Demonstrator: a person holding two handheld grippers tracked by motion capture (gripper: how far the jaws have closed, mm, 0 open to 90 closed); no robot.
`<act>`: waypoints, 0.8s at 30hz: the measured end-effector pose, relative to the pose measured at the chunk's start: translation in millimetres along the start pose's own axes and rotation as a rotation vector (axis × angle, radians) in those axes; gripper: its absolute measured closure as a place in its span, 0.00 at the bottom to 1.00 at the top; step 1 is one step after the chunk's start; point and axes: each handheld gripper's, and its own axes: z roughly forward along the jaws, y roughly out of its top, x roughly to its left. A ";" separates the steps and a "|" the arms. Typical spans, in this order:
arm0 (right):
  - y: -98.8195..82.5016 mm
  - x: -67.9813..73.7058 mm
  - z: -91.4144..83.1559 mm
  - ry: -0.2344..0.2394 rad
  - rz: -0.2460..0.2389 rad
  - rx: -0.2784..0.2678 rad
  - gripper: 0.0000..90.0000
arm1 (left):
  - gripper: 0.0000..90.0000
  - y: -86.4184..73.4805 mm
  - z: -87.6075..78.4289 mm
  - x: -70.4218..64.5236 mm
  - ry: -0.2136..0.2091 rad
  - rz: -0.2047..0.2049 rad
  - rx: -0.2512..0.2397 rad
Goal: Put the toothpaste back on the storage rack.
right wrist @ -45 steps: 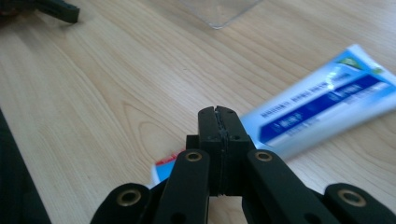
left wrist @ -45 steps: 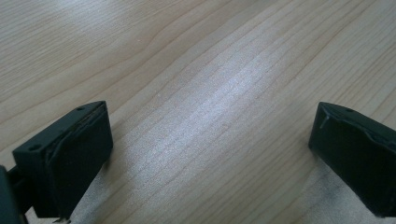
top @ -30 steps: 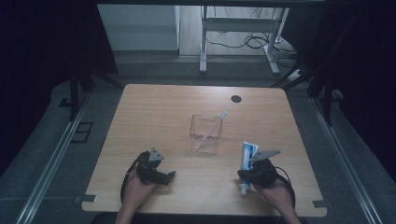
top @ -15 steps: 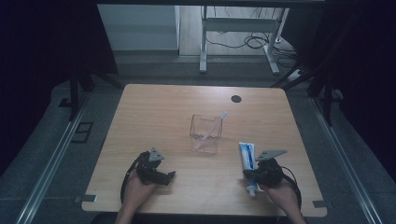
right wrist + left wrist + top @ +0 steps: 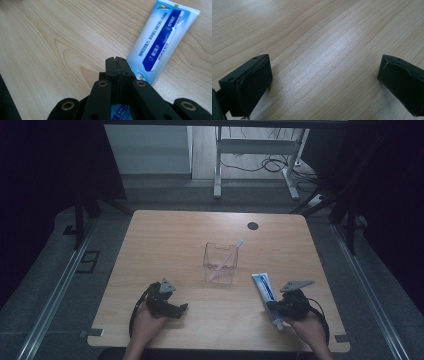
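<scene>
So the toothpaste tube (image 5: 265, 291) is lying flat on the wooden bench (image 5: 165, 245), over on the right side and toward the near edge. Its long axis runs diagonally: the flat crimped end points away from the person and a bit left, roughly toward the clear plastic cup (image 5: 219, 263), and the cap end points back toward the person's right hand (image 5: 309, 330). In the right gripper view you can see the blue and white label face up (image 5: 161, 42), with the crimped end at the top right of the picture and the tube running down toward the jaws.

The right tool (image 5: 281, 312) sits right over the cap end of the tube. Its jaws are pressed together, pads flat against each other (image 5: 116, 65) with no gap, and the tube passes just beside and under them rather than between them. Can't tell whether the jaws actually touch it.

The left tool (image 5: 172, 309) rests low on the near left part of the bench, well apart from the tube, with its jaws spread wide. In the left gripper view there's just bare wood grain between the two black pads (image 5: 252, 82).

The cup stands upright near the middle of the bench with a pink toothbrush (image 5: 227, 257) leaning inside it, head sticking out over the far right rim.
</scene>
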 end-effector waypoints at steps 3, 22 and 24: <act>-0.6 -1.8 -1.1 0.003 0.005 0.004 0.99 | 0.00 0.0 0.0 0.0 0.000 0.000 0.000; 23.3 -5.3 -14.7 -0.107 -0.007 0.074 0.66 | 0.00 0.0 0.0 0.1 0.000 0.001 0.000; 25.9 -7.5 -13.9 -0.114 0.001 0.083 0.63 | 0.00 0.0 0.0 0.0 0.000 0.000 0.000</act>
